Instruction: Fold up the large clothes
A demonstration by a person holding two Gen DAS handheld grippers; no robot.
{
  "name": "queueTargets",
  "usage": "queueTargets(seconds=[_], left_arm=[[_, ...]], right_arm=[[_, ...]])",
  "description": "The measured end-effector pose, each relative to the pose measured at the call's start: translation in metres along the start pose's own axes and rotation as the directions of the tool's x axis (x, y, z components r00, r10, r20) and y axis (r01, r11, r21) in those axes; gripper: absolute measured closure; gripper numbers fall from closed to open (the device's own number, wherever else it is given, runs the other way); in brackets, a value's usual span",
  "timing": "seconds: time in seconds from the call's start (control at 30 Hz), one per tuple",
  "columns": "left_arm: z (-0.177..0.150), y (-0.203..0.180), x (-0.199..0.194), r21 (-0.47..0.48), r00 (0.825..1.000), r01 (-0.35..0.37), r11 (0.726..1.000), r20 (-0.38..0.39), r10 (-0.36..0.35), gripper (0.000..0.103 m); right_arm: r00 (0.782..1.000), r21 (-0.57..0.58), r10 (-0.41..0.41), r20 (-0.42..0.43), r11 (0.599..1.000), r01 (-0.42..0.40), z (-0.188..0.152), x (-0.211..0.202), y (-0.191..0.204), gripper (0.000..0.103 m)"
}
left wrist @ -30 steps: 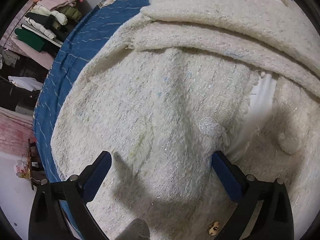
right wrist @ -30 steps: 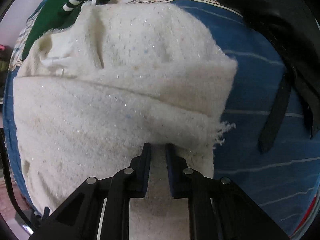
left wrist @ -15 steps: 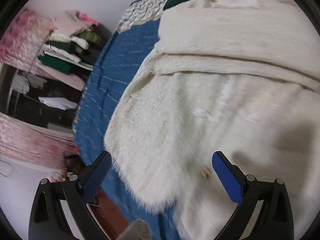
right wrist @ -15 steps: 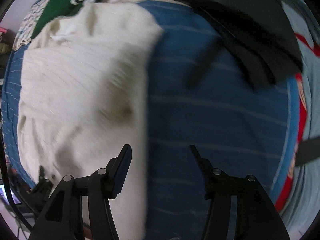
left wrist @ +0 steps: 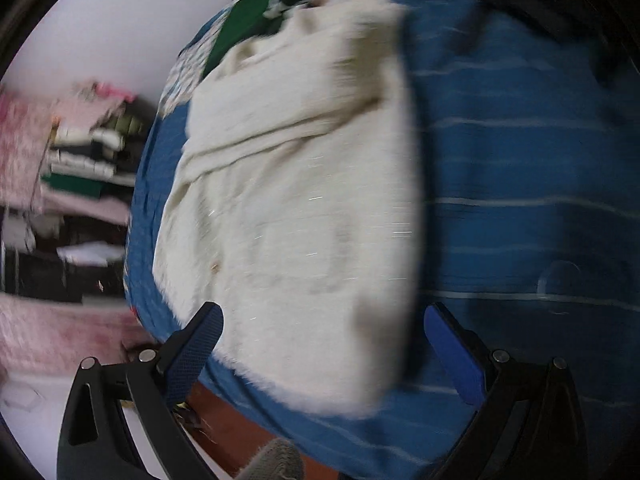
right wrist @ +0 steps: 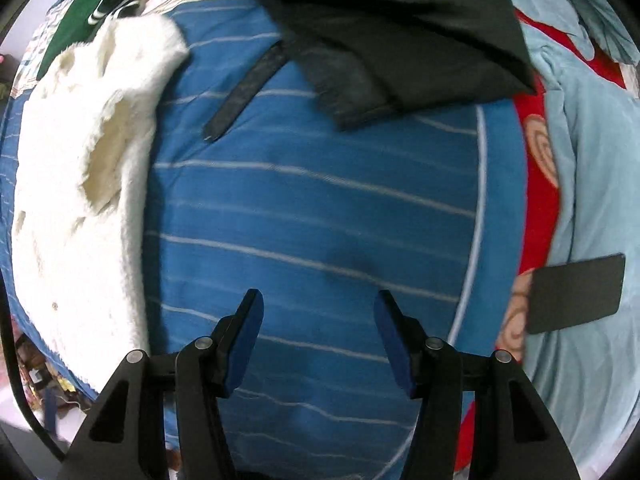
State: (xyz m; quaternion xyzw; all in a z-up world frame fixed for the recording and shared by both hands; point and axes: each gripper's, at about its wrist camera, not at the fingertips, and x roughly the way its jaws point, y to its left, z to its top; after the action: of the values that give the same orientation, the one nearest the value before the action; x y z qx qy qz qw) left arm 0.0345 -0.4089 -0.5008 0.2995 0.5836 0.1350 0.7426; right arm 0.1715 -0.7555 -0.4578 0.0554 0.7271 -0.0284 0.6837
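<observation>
Both grippers stand wide and empty, left gripper [left wrist: 322,314] tilted over the near hem of the cream fuzzy garment [left wrist: 304,200], right gripper [right wrist: 318,300] above bare blue striped bedspread [right wrist: 320,208] beside it. Garment lies folded in a long bundle on the bedspread's left part, so a fold looks just set down; likely next is a cross fold, gripping one end flat. Black garment [right wrist: 400,32] with loose strap [right wrist: 244,92] lies well apart at the far side, green cloth [right wrist: 96,4] touches the cream top end.
</observation>
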Motion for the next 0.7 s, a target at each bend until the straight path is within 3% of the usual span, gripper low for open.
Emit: queueTargets(seconds=[0.13, 0.2, 0.3, 0.37, 0.4, 0.43, 0.5, 0.63, 0.67, 0.7], left_arm=[[0.009, -0.025, 0.041, 0.042, 0.991, -0.115, 0.993, -0.059, 0.117, 0.0], [0.012, -0.013, 0.065, 0.0, 0.982, -0.158, 0.987, -0.106, 0.157, 0.0], [0.016, 0.013, 0.086, -0.094, 0.976, -0.175, 0.98, -0.145, 0.16, 0.0], [0.018, 0.032, 0.092, -0.148, 0.98, -0.154, 0.977, -0.146, 0.132, 0.012], [0.018, 0.037, 0.09, -0.171, 0.983, -0.137, 0.976, -0.142, 0.113, 0.035], [0.017, 0.044, 0.089, -0.193, 0.987, -0.115, 0.974, -0.134, 0.09, 0.062], [0.019, 0.05, 0.085, -0.206, 0.992, -0.085, 0.975, -0.112, 0.062, 0.081], [0.024, 0.061, 0.076, -0.216, 0.996, -0.049, 0.975, -0.086, 0.031, 0.087], [0.025, 0.065, 0.074, -0.223, 0.996, -0.036, 0.974, -0.083, 0.018, 0.087], [0.026, 0.064, 0.072, -0.226, 0.997, -0.032, 0.974, -0.082, 0.014, 0.088]], right_arm=[[1.0, -0.012, 0.016, -0.009, 1.0, -0.016, 0.012, 0.007, -0.017, 0.043], [0.999, -0.019, 0.047, -0.02, 0.999, -0.048, 0.021, 0.012, -0.021, 0.043], [0.991, -0.052, 0.13, -0.036, 0.99, -0.132, 0.033, 0.025, -0.013, 0.043], [0.975, -0.084, 0.219, -0.048, 0.971, -0.223, 0.047, 0.035, 0.003, 0.042], [0.964, -0.097, 0.261, -0.054, 0.959, -0.265, 0.057, 0.039, 0.01, 0.035], [0.945, -0.111, 0.32, -0.065, 0.939, -0.326, 0.067, 0.045, 0.018, 0.028], [0.901, -0.124, 0.426, -0.076, 0.893, -0.433, 0.084, 0.052, 0.032, 0.027], [0.787, -0.1, 0.614, -0.069, 0.78, -0.617, 0.12, 0.065, 0.059, 0.02], [0.739, -0.082, 0.67, -0.069, 0.734, -0.674, 0.131, 0.07, 0.066, 0.02], [0.707, -0.064, 0.703, -0.075, 0.705, -0.707, 0.137, 0.075, 0.071, 0.02]])
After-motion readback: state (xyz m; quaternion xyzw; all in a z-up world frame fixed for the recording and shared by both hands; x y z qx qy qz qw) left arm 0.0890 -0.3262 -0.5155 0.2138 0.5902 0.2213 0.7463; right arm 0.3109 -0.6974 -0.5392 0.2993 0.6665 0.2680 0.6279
